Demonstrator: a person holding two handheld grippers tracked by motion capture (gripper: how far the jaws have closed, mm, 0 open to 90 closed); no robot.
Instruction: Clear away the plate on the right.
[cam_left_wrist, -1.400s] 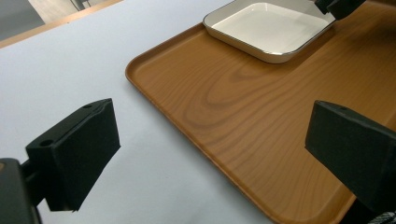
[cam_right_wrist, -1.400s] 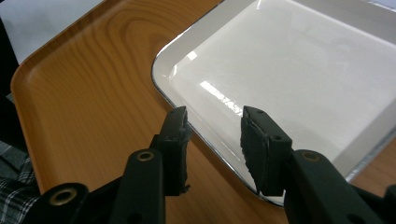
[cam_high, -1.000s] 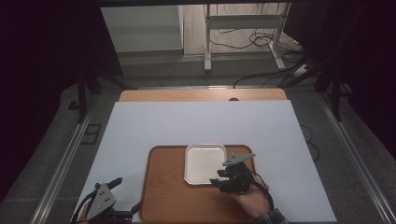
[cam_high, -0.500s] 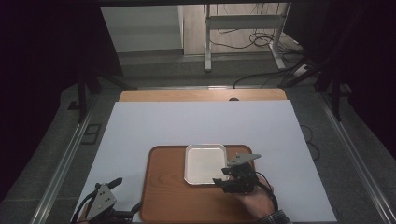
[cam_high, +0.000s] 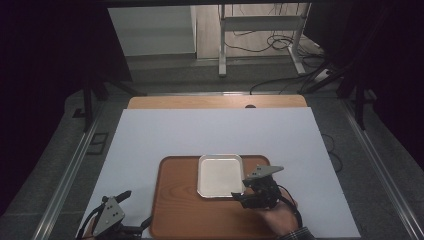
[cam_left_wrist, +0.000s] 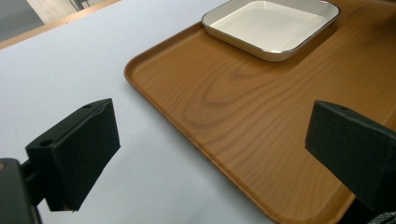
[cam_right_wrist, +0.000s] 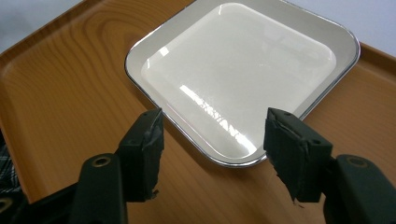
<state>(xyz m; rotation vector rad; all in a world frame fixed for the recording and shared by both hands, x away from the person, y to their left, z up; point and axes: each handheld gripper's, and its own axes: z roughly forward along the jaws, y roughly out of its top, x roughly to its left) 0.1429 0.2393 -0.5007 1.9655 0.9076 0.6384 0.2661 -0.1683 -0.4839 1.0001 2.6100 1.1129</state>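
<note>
right gripper (cam_high: 240, 192) jaws, just opening, straddle the white dish (cam_high: 220, 174) corner unpressed; left gripper (cam_high: 135, 212) wide.

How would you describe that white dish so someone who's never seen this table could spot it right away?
Start at the white sheet covering the table, then find the brown wooden tray at its near edge. The white dish sits in the tray's far right part, just beyond the right gripper. It is square with rounded corners, shallow, glossy and empty, rimmed by a thin dark line.
</note>
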